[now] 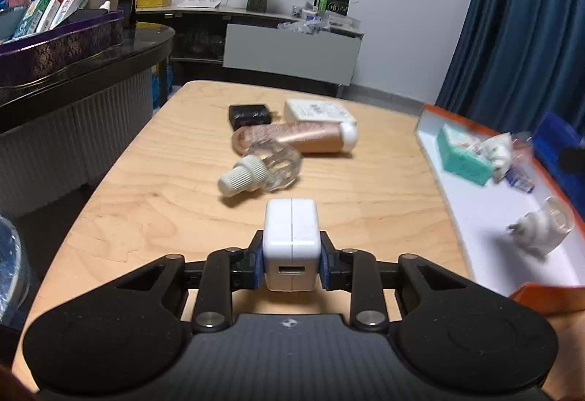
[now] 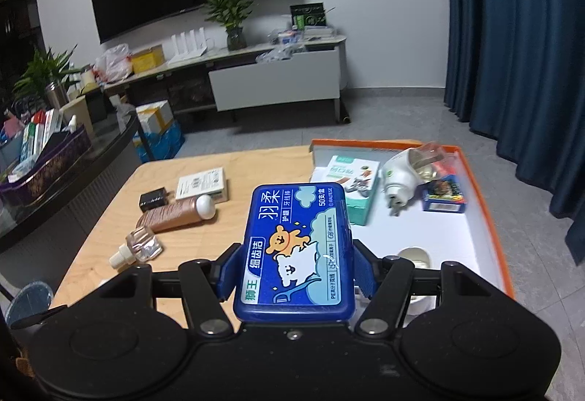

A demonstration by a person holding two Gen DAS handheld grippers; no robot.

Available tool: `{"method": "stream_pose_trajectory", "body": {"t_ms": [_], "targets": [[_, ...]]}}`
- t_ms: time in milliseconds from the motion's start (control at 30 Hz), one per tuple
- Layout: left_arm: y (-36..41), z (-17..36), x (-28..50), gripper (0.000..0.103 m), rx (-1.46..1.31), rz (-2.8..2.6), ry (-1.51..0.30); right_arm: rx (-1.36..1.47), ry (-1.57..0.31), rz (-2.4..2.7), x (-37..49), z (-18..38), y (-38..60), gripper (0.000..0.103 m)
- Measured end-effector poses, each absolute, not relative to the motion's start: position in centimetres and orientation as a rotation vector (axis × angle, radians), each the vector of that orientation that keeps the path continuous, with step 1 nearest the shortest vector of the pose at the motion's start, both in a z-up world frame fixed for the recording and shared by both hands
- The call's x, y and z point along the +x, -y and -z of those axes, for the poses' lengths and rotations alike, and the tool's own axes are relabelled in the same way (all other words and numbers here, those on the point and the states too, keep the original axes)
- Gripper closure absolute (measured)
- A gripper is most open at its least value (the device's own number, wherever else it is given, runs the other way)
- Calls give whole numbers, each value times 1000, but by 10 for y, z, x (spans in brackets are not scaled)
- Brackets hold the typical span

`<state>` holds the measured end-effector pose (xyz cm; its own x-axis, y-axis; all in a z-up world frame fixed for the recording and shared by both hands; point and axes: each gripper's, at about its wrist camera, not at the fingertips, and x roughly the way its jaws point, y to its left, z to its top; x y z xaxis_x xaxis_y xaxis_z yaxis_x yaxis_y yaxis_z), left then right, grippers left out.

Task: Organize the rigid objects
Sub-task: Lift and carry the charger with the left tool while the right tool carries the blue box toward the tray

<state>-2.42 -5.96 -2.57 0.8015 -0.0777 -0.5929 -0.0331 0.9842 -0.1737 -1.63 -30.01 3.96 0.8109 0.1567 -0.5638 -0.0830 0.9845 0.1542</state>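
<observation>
My left gripper [image 1: 291, 262] pinches a white charger [image 1: 291, 243] by its sides, held above the near end of the wooden table [image 1: 153, 181]. Ahead of it, from left to right, lie a clear bottle [image 1: 261, 170] with a white cap, a black adapter [image 1: 249, 114], a copper tube [image 1: 296, 137] and a flat white box [image 1: 317, 110], close together in a cluster. Further right sits the orange-rimmed tray [image 1: 431, 145], holding a teal box [image 1: 463, 156] and a white plug-in device [image 1: 541, 229]. My right gripper [image 2: 294, 271] is clamped on a blue floss-pick case [image 2: 296, 251], held over the tray's [image 2: 486, 203] left edge. Behind stand a dark counter [image 1: 109, 50], a TV cabinet [image 1: 292, 50] and blue curtains [image 1: 523, 21].
</observation>
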Motion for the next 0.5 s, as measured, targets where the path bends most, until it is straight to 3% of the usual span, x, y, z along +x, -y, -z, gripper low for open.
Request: {"method": "stream_pose_trajectory", "body": {"t_ms": [500], "targets": [[144,-45,-33,74,-182,276,-560,98,-574,24,-61,-40,351,29]]}}
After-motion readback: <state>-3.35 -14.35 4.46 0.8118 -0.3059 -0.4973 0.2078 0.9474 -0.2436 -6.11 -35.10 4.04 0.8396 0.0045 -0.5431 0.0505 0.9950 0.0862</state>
